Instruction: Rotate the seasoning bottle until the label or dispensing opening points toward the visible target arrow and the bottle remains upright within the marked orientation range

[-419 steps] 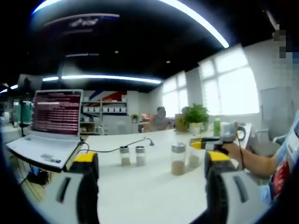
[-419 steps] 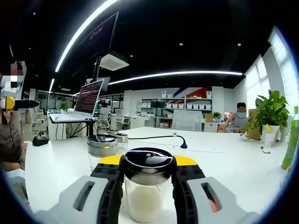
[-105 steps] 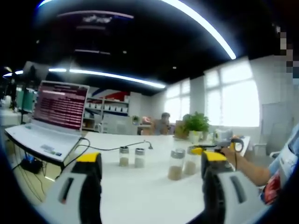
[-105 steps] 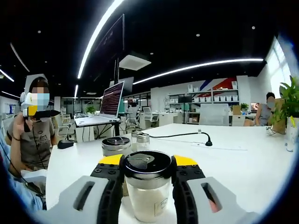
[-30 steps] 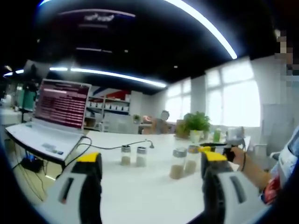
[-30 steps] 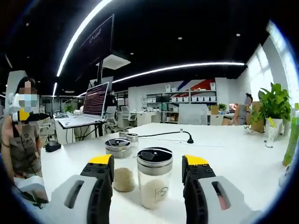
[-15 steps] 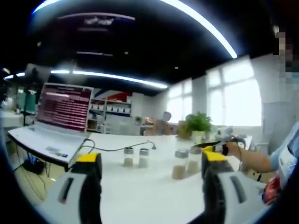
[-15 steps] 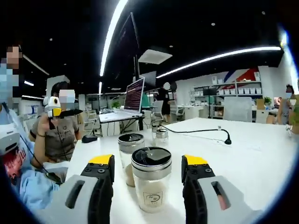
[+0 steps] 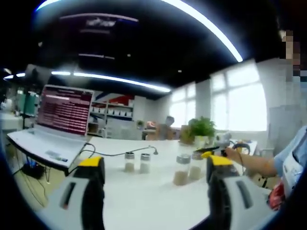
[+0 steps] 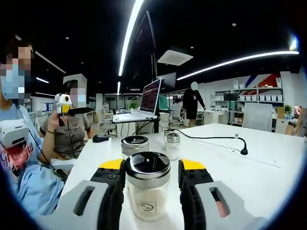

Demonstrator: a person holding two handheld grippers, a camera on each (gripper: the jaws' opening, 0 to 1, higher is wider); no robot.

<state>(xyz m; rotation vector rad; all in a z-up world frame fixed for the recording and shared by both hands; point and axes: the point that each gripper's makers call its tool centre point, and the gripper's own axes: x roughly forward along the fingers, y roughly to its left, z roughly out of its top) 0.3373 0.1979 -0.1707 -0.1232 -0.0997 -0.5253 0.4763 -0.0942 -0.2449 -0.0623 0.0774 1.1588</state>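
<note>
Left gripper (image 9: 152, 167): jaws apart, empty, above table (image 9: 144, 196); bottle (image 9: 195, 165) far right by right gripper (image 9: 207, 153); laptop (image 9: 53, 127) left.
Right gripper (image 10: 149, 172): jaws clamped on upright bottle (image 10: 147, 191), label facing camera; second jar (image 10: 135, 146) just behind.

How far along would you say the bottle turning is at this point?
Done: the right gripper is closed on the bottle, which stands upright on the table, its label facing the camera. In hand: that grip. Left: no arrow shows, so whether more turning is needed is unclear; then release. The left gripper is open, idle.
</note>
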